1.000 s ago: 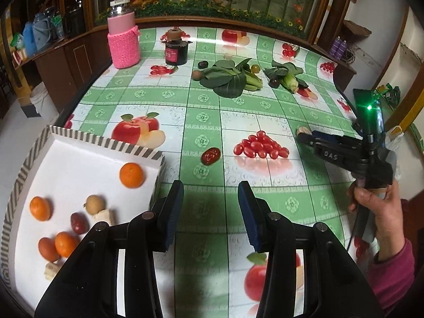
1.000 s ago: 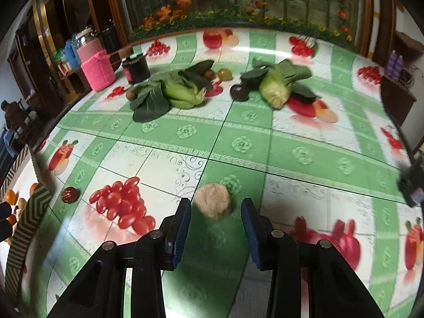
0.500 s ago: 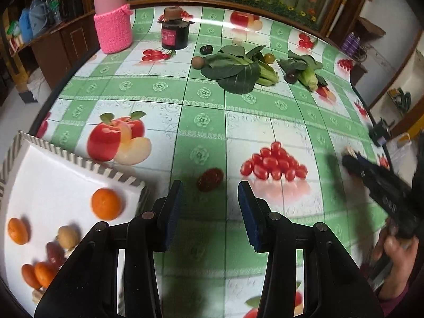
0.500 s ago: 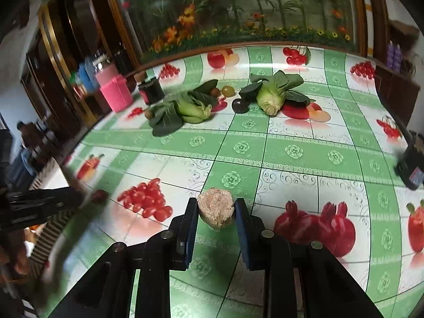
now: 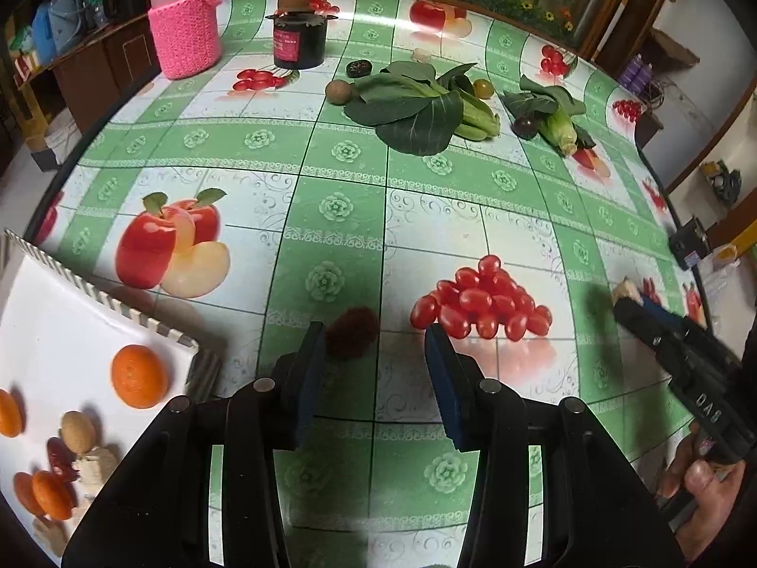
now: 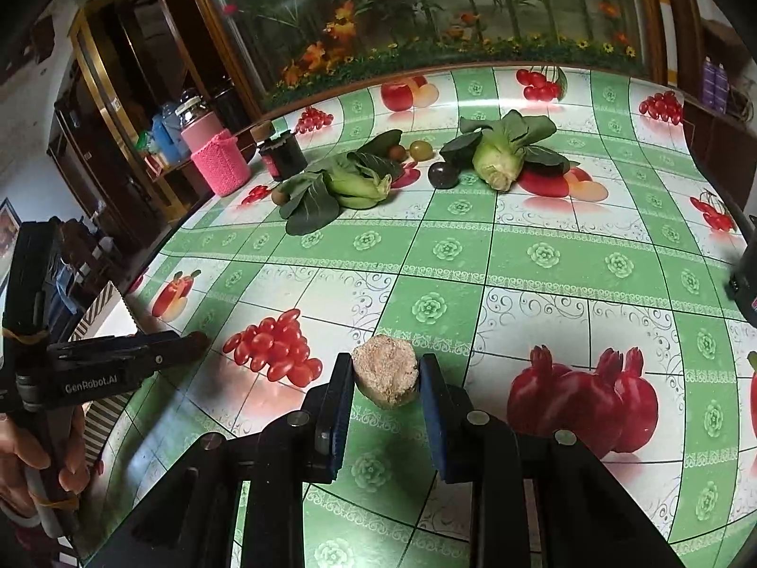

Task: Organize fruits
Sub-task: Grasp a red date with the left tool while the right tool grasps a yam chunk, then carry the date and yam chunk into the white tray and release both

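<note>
Right gripper (image 6: 385,381): jaws clenched on a pale, rough-surfaced brown fruit (image 6: 386,375), pads pressing both of its sides, above the worktop (image 6: 544,255) with its green-and-white fruit-print cloth. Left gripper (image 5: 374,355): jaws released and parted, nothing clamped; dark red fruit (image 5: 352,332), blurred, lying on the cloth just beside the left pad, whether touching it cannot be told.

Landmark: white tray (image 5: 61,331) with striped rim, at the near left edge of the worktop. Inside the tray: 1 orange fruit (image 5: 138,376) near the right-hand rim; further oranges, 1 tan round fruit, 1 dark red fruit and pale pieces toward the near end. Dark red fruit to the right of the tray, near its corner. Held brown fruit well to the right of the tray, past the printed pile of red tomatoes.

Far from the tray, toward the back of the worktop: 2 leafy greens (image 5: 416,104), small round fruits beside them, black jar (image 5: 299,40), pink knitted-sleeve bottle (image 5: 184,23).
</note>
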### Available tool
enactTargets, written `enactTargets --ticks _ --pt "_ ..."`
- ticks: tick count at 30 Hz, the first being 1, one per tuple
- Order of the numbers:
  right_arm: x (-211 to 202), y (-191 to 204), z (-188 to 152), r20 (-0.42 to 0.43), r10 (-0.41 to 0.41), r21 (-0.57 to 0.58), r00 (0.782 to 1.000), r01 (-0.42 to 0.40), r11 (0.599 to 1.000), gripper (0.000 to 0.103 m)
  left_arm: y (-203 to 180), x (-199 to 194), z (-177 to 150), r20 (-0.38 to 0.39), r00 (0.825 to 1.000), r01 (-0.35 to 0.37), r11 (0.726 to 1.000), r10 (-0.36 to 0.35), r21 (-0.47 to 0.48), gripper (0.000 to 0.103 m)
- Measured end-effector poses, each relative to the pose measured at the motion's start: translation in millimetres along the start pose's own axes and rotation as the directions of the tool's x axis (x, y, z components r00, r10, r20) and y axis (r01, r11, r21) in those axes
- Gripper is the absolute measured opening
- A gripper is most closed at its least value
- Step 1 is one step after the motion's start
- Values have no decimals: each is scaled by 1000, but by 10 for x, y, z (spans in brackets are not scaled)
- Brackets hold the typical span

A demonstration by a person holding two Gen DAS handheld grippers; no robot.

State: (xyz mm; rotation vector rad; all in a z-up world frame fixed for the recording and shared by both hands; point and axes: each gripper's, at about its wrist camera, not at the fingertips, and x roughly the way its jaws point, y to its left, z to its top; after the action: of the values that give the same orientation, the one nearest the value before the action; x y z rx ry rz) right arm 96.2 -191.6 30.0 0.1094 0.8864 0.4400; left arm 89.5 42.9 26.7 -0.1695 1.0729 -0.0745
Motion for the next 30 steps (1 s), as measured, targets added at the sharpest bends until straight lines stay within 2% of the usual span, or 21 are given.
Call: enactTargets --ticks 2,3,6,13,17,21,30 --pt "11 -6 -1 -5 3 -1 1000 -3 1000 27 27 41 17 -4 1000 10 1000 -10 -11 38" --pt "13 -1 0 -6 5 -1 1000 -5 1000 27 41 65 20 -9 1000 11 1000 -11 -15 29" --pt "-5 16 8 -1 10 -6 1000 -10 1000 27 63 117 2 -26 999 27 999 -27 -19 17" --pt "-126 152 20 25 28 -20 999 -28 999 27 108 -86 2 24 998 55 998 -55 -24 17" --pt "-142 182 -2 28 33 -16 999 -33 999 27 153 -158 27 29 997 72 997 -71 -37 17" --pt "-116 175 -15 20 43 -6 999 -43 999 27 127 -263 -9 65 997 49 999 -49 -5 17" --pt "-117 304 -23 17 59 -34 998 -58 998 27 227 -466 -9 84 991 110 993 -107 -33 17"
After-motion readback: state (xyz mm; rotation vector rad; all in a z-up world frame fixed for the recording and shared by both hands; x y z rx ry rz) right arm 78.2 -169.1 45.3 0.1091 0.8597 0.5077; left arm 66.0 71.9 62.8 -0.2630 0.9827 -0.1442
